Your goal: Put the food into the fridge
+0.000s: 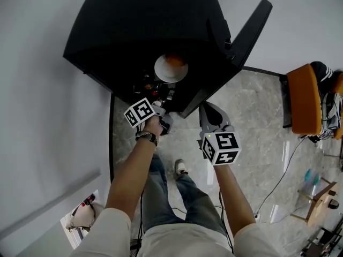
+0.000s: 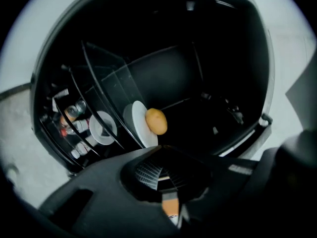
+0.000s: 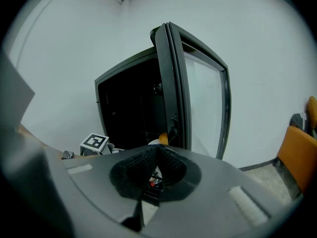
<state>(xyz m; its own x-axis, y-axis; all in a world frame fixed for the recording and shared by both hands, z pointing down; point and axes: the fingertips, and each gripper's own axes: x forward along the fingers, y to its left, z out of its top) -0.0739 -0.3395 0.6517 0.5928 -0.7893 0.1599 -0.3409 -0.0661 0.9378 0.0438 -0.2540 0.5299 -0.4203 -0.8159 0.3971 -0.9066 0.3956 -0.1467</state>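
Left gripper (image 2: 159, 165) jaws were together and empty, right gripper (image 3: 157, 152) likewise shut on nothing; the food (image 2: 156, 121), orange-yellow, sat on a white plate (image 2: 134, 123) inside the fridge (image 2: 163, 73), just above frame centre, straight ahead of the nearer left gripper.
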